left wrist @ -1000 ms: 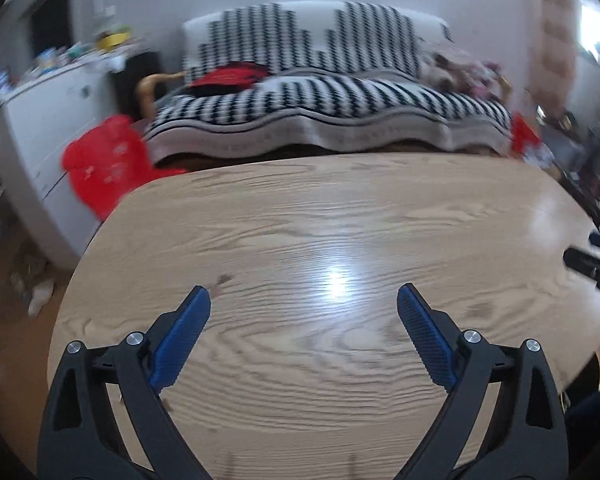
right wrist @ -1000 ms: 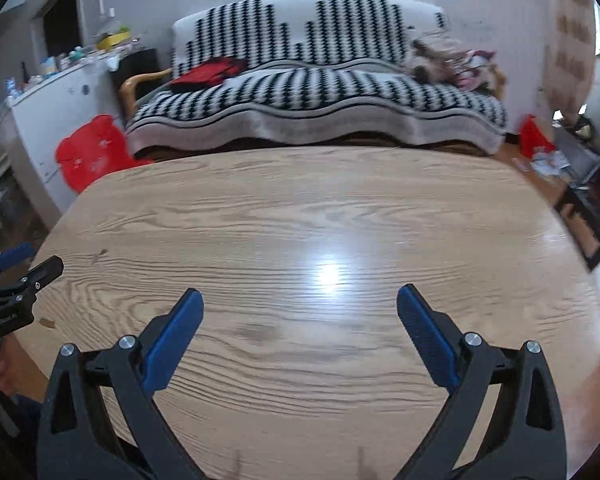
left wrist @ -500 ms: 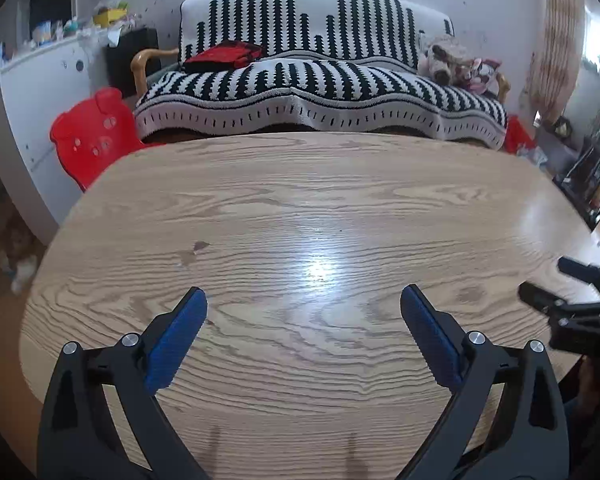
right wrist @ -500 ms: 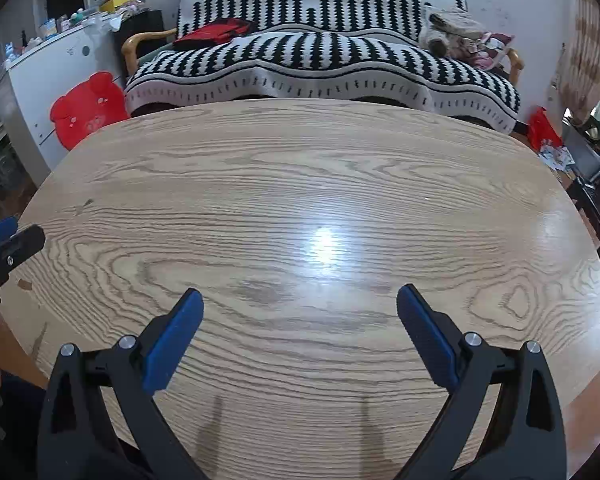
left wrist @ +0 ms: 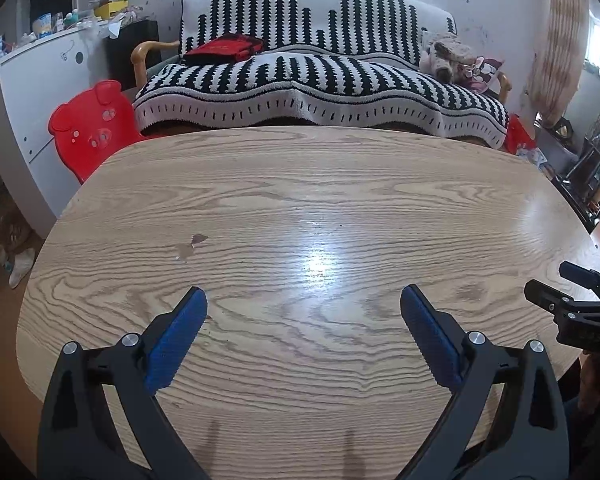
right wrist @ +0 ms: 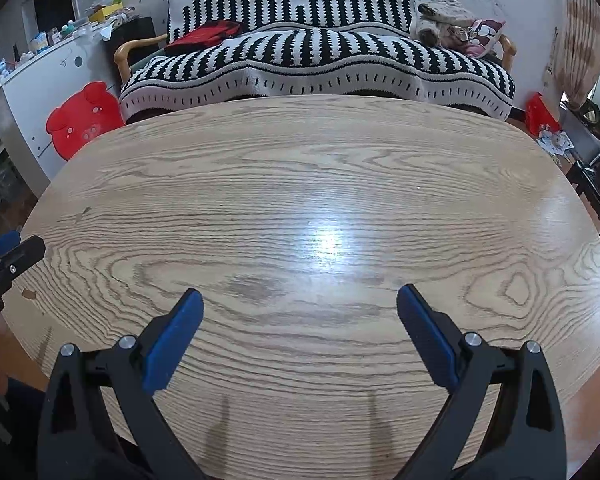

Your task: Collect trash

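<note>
wood-grain table [left wrist: 300, 184] is showing no trash, just maybe a chip or scrap [left wrist: 188, 246], while left gripper [left wrist: 303, 312] and right gripper [right wrist: 300, 312] are hovering wide-jawed and holding nothing, fitting either searching or finished clearing.

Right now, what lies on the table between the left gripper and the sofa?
Only bare wood: from the left gripper to the sofa, the table carries just a small chipped mark, seen in the left wrist view.

Two small flat flecks [left wrist: 190, 246] (scrap or stain, unclear) lie left of centre on the wooden table [left wrist: 340, 184]; close together.
</note>
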`<state>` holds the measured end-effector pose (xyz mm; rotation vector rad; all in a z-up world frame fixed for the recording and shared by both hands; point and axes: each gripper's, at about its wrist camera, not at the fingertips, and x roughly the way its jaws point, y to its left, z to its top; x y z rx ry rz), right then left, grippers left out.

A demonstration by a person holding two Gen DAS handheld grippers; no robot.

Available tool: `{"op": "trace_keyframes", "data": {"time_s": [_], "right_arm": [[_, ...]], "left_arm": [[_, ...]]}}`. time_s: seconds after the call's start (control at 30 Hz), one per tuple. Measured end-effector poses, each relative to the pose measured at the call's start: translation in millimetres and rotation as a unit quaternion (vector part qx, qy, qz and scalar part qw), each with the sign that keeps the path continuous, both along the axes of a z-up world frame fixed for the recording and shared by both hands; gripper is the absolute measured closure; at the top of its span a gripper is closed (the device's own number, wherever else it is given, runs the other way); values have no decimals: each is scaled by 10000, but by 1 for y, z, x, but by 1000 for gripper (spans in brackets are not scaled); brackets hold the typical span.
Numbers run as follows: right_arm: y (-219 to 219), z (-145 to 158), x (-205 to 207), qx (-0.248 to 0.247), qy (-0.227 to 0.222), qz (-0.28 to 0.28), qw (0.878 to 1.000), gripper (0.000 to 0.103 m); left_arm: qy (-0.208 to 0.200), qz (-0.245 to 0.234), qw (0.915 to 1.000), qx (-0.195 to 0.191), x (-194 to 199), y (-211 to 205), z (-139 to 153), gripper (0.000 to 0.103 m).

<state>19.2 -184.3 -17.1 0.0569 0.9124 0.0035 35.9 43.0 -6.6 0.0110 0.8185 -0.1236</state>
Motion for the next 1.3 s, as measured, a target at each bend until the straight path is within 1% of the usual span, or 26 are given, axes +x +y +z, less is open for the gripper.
{"op": "trace_keyframes", "data": {"time_s": [1.3], "right_arm": [[-3,-2,-2,4,15,5,10000,9]], "left_arm": [[0,11,10000,-23,1,1,-1,9]]}}
